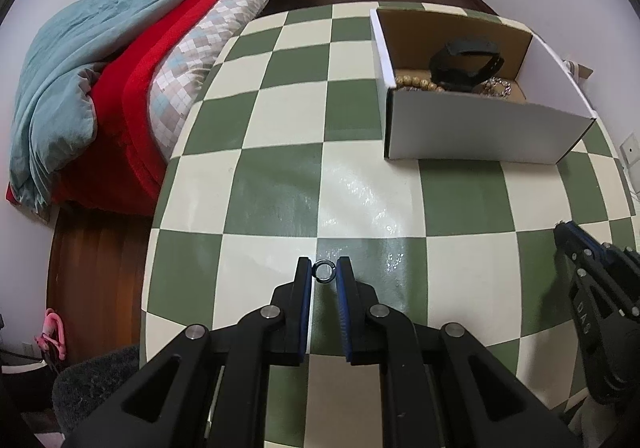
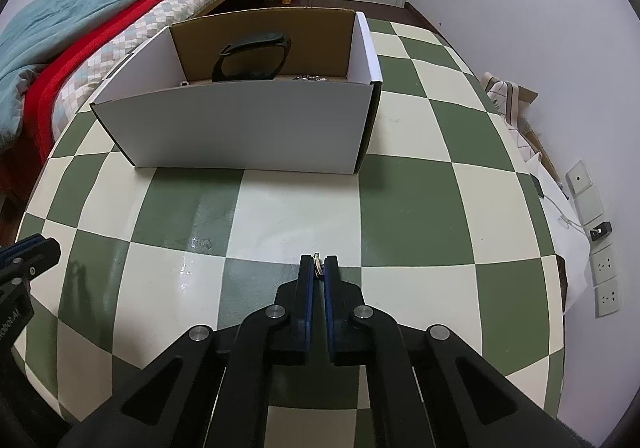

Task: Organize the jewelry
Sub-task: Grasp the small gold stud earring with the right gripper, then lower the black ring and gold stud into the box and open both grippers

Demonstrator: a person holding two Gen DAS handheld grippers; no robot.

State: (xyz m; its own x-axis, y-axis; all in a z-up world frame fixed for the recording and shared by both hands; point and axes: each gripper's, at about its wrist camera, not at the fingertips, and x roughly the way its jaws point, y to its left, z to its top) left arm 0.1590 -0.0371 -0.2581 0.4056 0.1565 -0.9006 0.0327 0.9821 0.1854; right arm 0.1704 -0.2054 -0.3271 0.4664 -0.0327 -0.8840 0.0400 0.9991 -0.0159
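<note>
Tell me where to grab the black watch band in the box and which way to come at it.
Take the black watch band by the top of its loop, coming straight down from above. It stands on edge as an open hoop higher than the bead bracelet and the chain beside it, and the box walls block any sideways approach.

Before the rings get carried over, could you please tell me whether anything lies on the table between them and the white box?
Nothing visible lies on the checked tablecloth between the held silver ring and the white cardboard box; only its near wall must be cleared.
</note>
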